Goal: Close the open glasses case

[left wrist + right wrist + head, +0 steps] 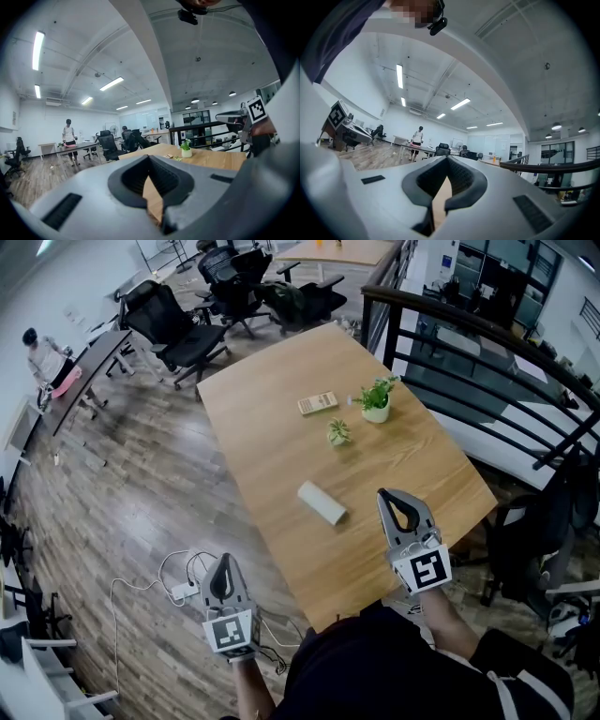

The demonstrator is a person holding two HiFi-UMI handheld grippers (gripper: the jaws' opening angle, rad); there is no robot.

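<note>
A pale oblong glasses case (322, 502) lies on the wooden table (272, 456), and from above its lid looks down. My right gripper (385, 494) hovers over the table's near right part, a short way right of the case, jaws together and holding nothing. My left gripper (223, 561) hangs beyond the table's left edge, over the floor, also shut and holding nothing. In the left gripper view the closed jaws (149, 157) frame a sliver of tabletop, with the right gripper (234, 117) off to the side. The right gripper view (447, 158) shows the same closed jaws; the case is hidden there.
Farther back on the table stand a white potted plant (377, 401), a small green plant (338, 432) and a flat card-like box (318, 403). A black railing (487, 343) runs along the right. Office chairs (178, 329) stand behind the table, and a power strip with cables (183, 589) lies on the floor.
</note>
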